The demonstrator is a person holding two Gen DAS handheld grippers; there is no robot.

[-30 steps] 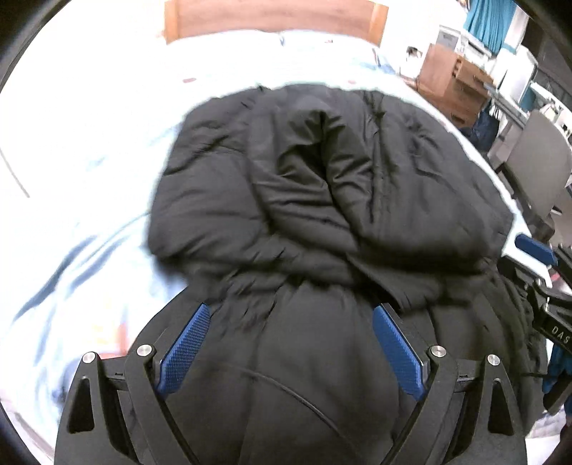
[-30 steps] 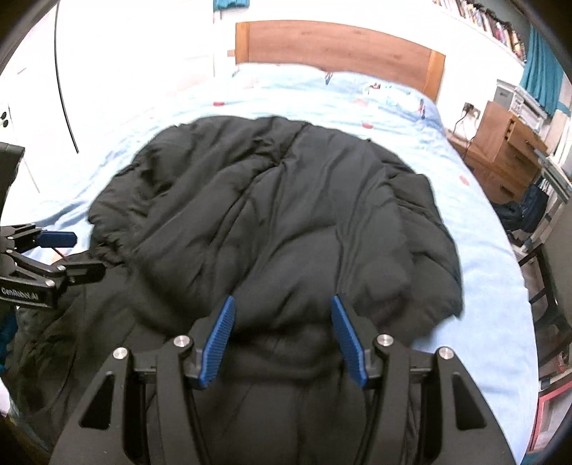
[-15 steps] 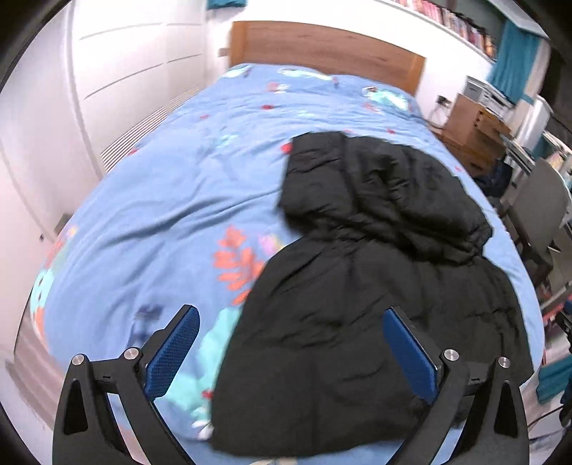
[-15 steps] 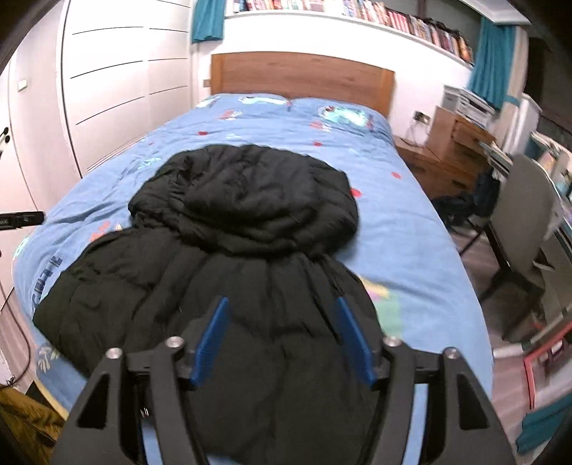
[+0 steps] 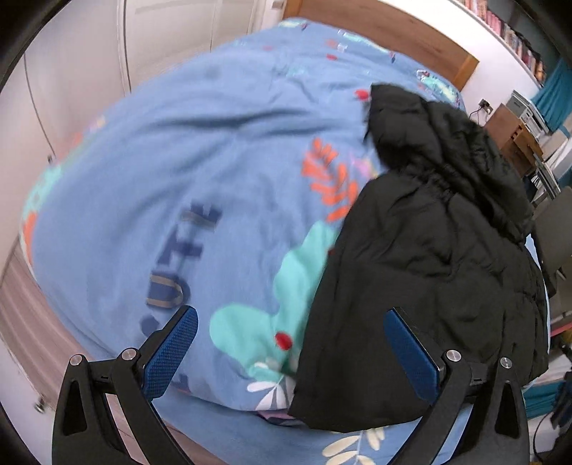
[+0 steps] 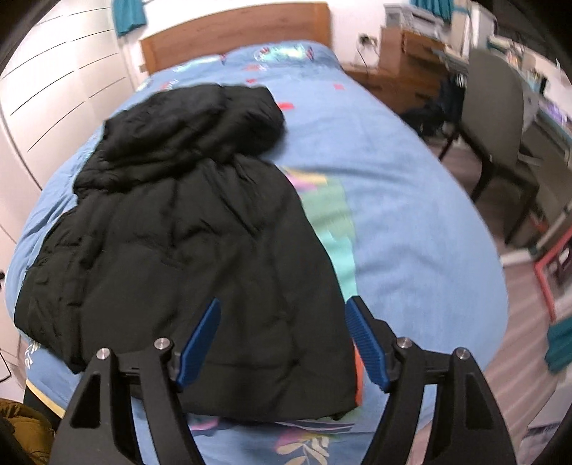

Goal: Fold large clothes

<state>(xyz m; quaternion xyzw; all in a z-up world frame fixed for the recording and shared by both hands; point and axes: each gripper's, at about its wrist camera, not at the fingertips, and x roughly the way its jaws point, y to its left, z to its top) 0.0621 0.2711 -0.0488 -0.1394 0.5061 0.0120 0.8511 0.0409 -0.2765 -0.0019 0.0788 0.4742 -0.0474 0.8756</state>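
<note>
i see the black coat (image 5: 429, 257) lying flat on the bed (image 5: 200, 150), w/ its hood end bunched up toward the wood headboard (image 6: 232, 32). its bottom edge sits at the foot of the bed, close to me. my left tool (image 5: 291, 352) is wide open and holds nothing; it hangs over the blue cover and the coat's left edge. my right tool (image 6: 282, 343) is open too, not as wide, w/ nothing in it, over the coat's bottom part. a grey chair (image 6: 497, 107) stands on the right side of the bed. pics are a bit blurry.
</note>
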